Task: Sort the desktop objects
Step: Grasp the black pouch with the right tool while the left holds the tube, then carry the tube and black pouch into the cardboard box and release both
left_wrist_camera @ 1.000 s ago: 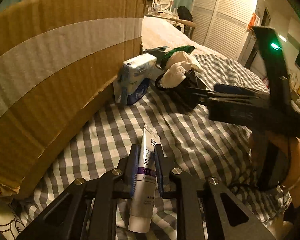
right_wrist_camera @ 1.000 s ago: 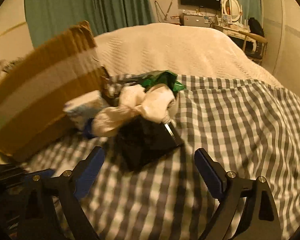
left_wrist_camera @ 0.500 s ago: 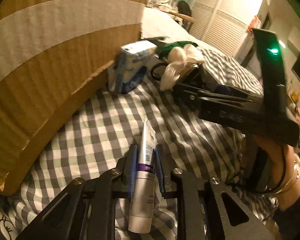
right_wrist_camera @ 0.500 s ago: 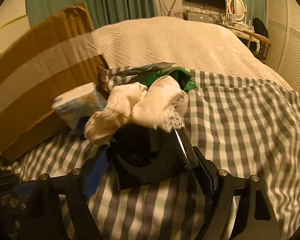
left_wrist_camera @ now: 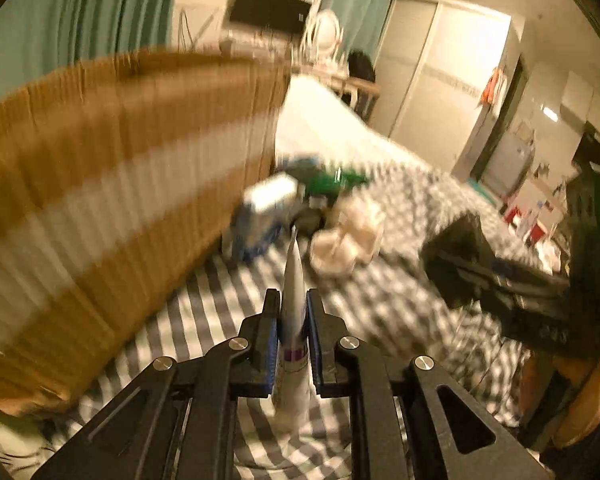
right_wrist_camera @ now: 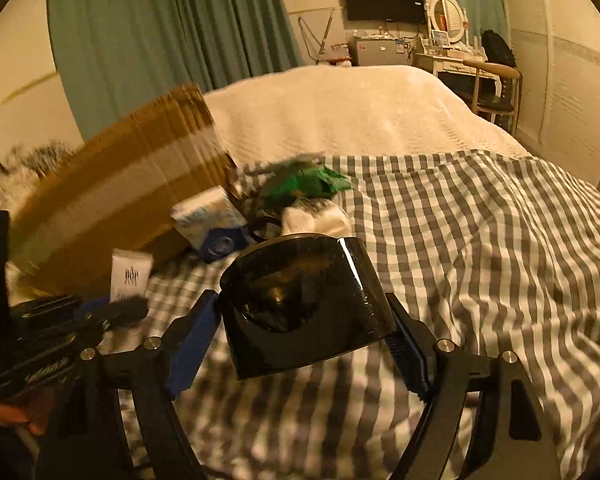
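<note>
My left gripper is shut on a white tube with a purple band and holds it above the checked bedspread. From the right wrist view the tube stands upright at the left. The pads of my right gripper press both sides of a glossy black box, which hangs clear of the bedspread. In the left wrist view that black box is off to the right.
A tall cardboard box with a pale tape band stands at the left. Beside it lie a blue and white tissue pack, a white cloth and a green packet. A white blanket covers the far bed.
My right gripper closed on the black box and lifted it; the white cloth that lay on it is now on the bedspread. My left gripper rose with the tube.
</note>
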Action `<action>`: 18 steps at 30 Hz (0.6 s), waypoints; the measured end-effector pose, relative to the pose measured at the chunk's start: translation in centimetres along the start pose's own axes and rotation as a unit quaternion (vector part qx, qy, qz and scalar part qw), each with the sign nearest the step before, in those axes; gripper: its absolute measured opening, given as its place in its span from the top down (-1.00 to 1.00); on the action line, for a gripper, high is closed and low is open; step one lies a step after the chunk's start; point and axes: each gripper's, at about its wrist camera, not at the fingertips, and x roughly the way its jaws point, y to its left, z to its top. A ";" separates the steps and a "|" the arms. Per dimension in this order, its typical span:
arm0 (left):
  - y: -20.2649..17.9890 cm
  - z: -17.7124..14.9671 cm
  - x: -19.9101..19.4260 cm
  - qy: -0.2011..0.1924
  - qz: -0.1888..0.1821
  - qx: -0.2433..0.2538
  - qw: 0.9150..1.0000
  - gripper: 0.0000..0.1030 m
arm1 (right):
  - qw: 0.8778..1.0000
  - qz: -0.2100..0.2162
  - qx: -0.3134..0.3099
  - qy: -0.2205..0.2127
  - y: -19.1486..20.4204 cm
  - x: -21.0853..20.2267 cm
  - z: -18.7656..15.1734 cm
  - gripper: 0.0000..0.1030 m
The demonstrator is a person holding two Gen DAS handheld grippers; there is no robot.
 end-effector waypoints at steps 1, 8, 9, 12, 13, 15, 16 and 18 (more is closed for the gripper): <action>-0.2 0.4 -0.2 -0.010 0.004 0.005 1.000 0.75 | 1.000 0.004 -0.003 -0.008 0.6 -1.0 0.0 -0.54; -1.1 6.4 -8.0 -0.149 0.013 0.005 0.989 0.75 | 0.994 0.061 -0.049 -0.075 6.3 -6.5 4.8 -0.54; -0.5 7.1 -8.9 -0.164 0.019 0.000 0.986 0.75 | 0.993 0.071 -0.052 -0.081 7.2 -6.7 5.8 -0.54; 2.4 8.1 -10.6 -0.190 0.051 -0.020 0.980 0.75 | 0.989 0.109 -0.059 -0.087 9.4 -6.7 8.1 -0.54; 4.1 8.3 -10.6 -0.189 0.068 -0.037 0.979 0.75 | 0.986 0.128 -0.062 -0.084 10.5 -6.1 9.3 -0.54; 6.5 8.2 -10.6 -0.183 0.083 -0.062 0.978 0.75 | 0.984 0.149 -0.064 -0.074 11.7 -4.7 10.7 -0.54; 7.9 8.1 -10.3 -0.185 0.080 -0.080 0.976 0.74 | 0.983 0.158 -0.064 -0.066 12.3 -3.8 11.4 -0.54; 9.4 8.0 -10.0 -0.186 0.073 -0.104 0.974 0.72 | 0.983 0.169 -0.057 -0.049 13.4 -1.7 12.7 -0.54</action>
